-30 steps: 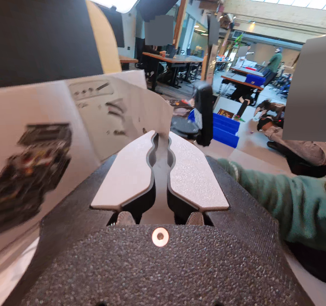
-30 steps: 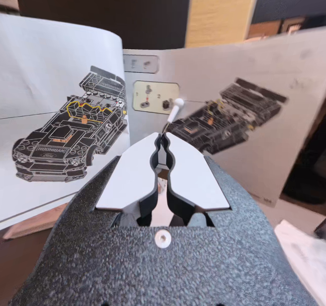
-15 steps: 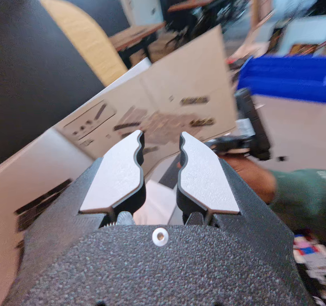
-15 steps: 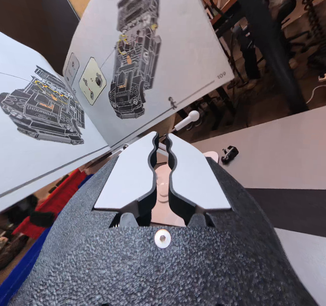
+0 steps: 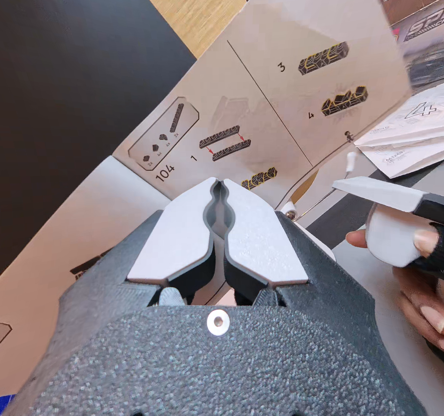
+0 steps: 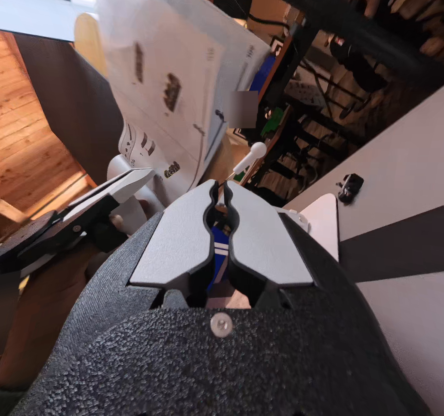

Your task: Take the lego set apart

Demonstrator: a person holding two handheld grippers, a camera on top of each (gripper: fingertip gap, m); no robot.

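Observation:
An open instruction booklet (image 5: 264,92) stands propped up and fills the left wrist view; it also shows in the right wrist view (image 6: 168,80). My left gripper (image 5: 219,182) is shut, its tips together right in front of the lower page. I cannot tell whether they pinch paper. My right gripper (image 6: 222,183) is shut on the thin wire page holder (image 6: 249,157) with a white tip, which sticks out past its fingertips. The left wrist view shows the right gripper (image 5: 336,186) on that wire (image 5: 314,202). A small black lego piece (image 6: 350,186) lies on the table.
The table (image 6: 396,140) is white with a dark stripe. The white base of the book stand (image 6: 322,219) sits beside my right gripper. Printed paper bags (image 5: 408,135) and a dark box (image 5: 422,27) lie at the right. A person's hand (image 5: 422,291) holds the right gripper. The tips of one gripper are about 11 cm away from the tips of the other. Measured from the fingertips, the small black lego piece (image 6: 350,186) is 15 cm or so from the right gripper and 25 cm from the left.
My left gripper opened wide half a second ago and has shut again close to the page. Both views swung and tilted. The right gripper stayed shut on the wire holder throughout.

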